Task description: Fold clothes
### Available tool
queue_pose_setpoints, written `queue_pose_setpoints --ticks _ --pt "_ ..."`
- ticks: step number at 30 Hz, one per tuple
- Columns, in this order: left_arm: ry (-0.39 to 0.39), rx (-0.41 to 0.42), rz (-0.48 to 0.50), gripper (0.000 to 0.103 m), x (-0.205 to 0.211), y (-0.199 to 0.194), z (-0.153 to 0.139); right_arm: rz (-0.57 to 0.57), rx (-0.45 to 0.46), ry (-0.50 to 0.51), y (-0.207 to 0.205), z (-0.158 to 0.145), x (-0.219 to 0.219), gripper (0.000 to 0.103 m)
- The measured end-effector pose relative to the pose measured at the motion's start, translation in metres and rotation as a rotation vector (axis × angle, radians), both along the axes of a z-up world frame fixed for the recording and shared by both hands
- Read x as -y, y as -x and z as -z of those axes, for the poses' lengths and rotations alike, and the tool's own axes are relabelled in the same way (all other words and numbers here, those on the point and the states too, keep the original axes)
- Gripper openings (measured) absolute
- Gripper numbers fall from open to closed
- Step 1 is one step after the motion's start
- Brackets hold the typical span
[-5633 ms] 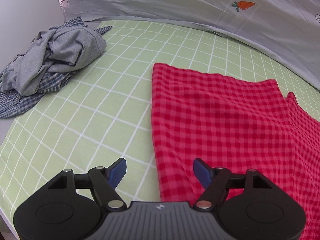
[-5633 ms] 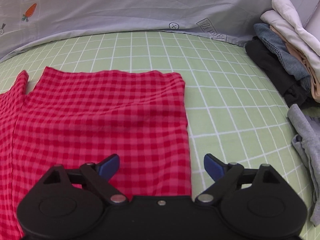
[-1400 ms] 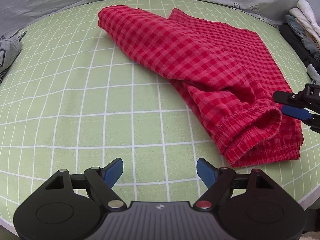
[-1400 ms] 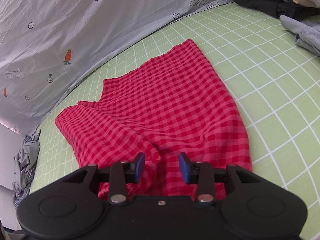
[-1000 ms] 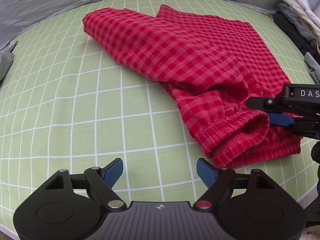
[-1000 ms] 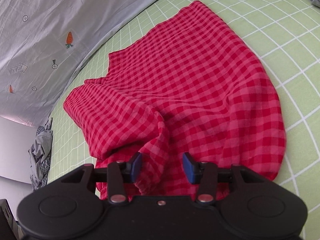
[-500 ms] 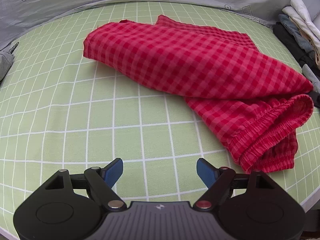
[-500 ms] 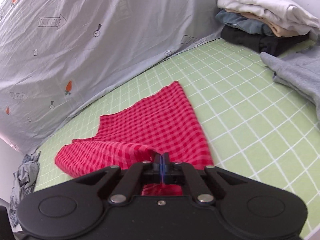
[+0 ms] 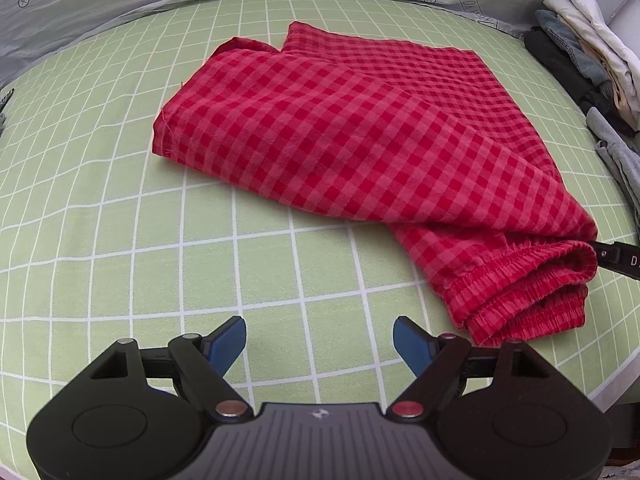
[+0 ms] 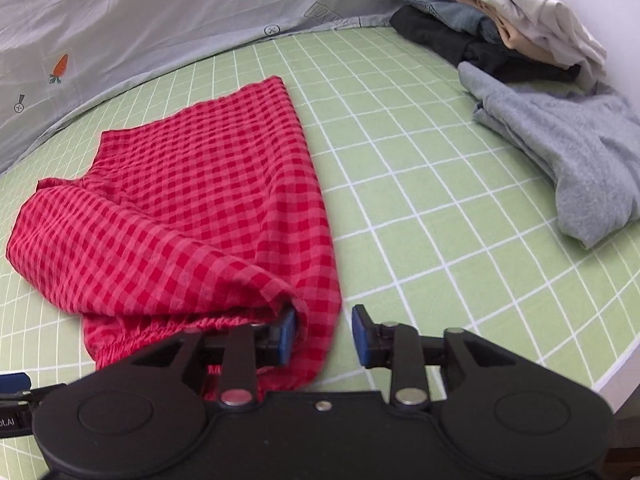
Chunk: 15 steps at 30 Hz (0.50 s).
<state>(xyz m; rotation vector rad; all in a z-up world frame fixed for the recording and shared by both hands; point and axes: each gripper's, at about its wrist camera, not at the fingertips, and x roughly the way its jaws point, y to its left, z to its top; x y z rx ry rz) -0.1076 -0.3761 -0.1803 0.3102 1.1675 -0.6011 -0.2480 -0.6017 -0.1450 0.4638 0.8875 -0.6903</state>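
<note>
Red checked trousers [image 9: 360,128] lie folded lengthwise on the green grid sheet [image 9: 100,220], with the elastic waistband [image 9: 532,280] nearest me at the right. My left gripper [image 9: 319,340] is open and empty, just short of the waistband. In the right wrist view the trousers [image 10: 192,200] lie in front of my right gripper [image 10: 324,336], which is open, with the waistband fabric against its left pad [image 10: 287,334]. The right gripper's tip also shows in the left wrist view [image 9: 618,260].
A stack of folded clothes [image 10: 492,16] sits at the back right, with a grey garment [image 10: 568,148] in front of it. A grey printed sheet [image 10: 160,20] runs along the far side. The bed edge [image 10: 600,376] is close at the right front.
My right gripper has carried the waistband over to the right and has opened from shut, letting go of it. The trousers now lie folded. The left gripper stayed open.
</note>
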Motion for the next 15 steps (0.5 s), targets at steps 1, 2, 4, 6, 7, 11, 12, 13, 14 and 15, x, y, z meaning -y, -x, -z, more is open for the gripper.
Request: queue_pose_setpoints --ticks 1,2,4,6,7,11,12,13,14,15 --pt "0.002 0.002 -0.012 0.081 -0.002 -0.003 -0.001 -0.005 0.021 0.026 -0.003 -0.007 -0.001 0.042" --pt "0.003 0.003 -0.024 0.081 -0.003 -0.007 -0.001 -0.012 0.042 0.051 -0.006 -0.013 -0.002 0.046" --pt "0.006 0.010 -0.054 0.081 -0.009 -0.013 -0.003 -0.048 0.071 0.098 -0.017 -0.024 -0.007 0.051" --pt "0.011 0.015 -0.085 0.081 -0.013 -0.019 -0.005 -0.085 0.101 0.142 -0.029 -0.035 -0.012 0.062" --pt "0.013 0.018 -0.099 0.081 -0.015 -0.023 -0.006 -0.111 0.112 0.150 -0.037 -0.037 -0.014 0.064" --pt "0.008 0.024 -0.157 0.082 -0.020 -0.041 -0.007 -0.217 0.154 0.182 -0.071 -0.047 -0.021 0.074" --pt "0.008 0.024 -0.167 0.082 -0.020 -0.045 -0.007 -0.234 0.154 0.184 -0.078 -0.047 -0.020 0.075" --pt "0.008 0.024 -0.180 0.082 -0.020 -0.050 -0.007 -0.266 0.158 0.179 -0.089 -0.047 -0.021 0.075" --pt "0.008 0.024 -0.192 0.082 -0.020 -0.055 -0.006 -0.304 0.160 0.173 -0.098 -0.045 -0.022 0.075" --pt "0.007 0.023 -0.204 0.082 -0.019 -0.059 -0.005 -0.342 0.162 0.167 -0.108 -0.043 -0.023 0.075"
